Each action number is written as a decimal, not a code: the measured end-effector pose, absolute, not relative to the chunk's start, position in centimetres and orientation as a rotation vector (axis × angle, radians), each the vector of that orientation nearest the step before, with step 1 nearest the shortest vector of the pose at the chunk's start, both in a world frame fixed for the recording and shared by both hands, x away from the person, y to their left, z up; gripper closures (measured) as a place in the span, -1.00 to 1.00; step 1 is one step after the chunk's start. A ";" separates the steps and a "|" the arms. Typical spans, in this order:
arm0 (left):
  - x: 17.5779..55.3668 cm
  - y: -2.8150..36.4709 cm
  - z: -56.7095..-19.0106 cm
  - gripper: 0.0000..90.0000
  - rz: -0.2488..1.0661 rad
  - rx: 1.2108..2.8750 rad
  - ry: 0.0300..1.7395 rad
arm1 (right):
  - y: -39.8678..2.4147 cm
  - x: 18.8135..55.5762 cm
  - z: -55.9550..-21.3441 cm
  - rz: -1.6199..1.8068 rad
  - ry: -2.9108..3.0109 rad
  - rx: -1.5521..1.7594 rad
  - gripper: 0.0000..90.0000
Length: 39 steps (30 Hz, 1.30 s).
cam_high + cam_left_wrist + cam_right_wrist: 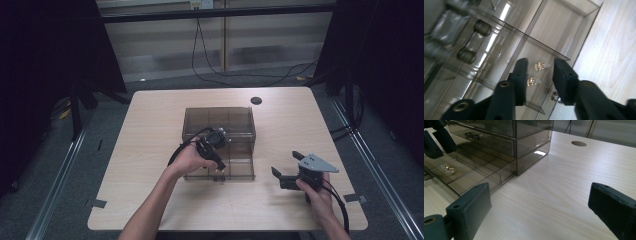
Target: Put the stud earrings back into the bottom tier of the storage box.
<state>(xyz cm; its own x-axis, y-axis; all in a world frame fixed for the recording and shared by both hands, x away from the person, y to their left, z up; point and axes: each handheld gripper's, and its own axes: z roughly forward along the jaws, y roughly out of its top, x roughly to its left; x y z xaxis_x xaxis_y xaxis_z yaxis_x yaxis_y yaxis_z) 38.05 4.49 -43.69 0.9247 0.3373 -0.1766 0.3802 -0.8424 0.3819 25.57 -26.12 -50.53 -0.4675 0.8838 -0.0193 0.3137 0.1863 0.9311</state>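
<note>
A smoky clear drawer cabinet [219, 119] stands mid-table with its bottom drawer [239, 169] pulled out toward me. Two small gold pieces [539, 66] [532, 81] lie in a front compartment of that divided drawer [469, 173]. My left gripper [219, 163] hangs over this compartment, open, with its jaws on either side of the gold pieces [449, 168] and a little above them [541, 75]. Out on the bare tabletop to the right of the cabinet, my right gripper [286, 164] is wide open and holds nothing [541, 206].
A round cable hole [256, 100] sits near the table's far edge [578, 143]. The closed upper drawers have dark round knobs [483, 27]. Bare wood spreads right of the cabinet. Cables trail on the floor behind the table.
</note>
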 end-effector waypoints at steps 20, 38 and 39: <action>36.0 12.2 -41.8 -0.80 0.071 2.362 0.734 | -26.0 25.6 -50.5 1.256 1.888 1.123 -0.91; 33.1 18.2 -42.9 -0.92 0.112 2.237 0.838 | -26.0 25.6 -50.5 1.254 1.888 1.125 -0.91; 32.8 18.6 -43.1 -0.92 0.116 2.232 0.854 | -26.0 25.6 -50.5 1.255 1.888 1.125 -0.91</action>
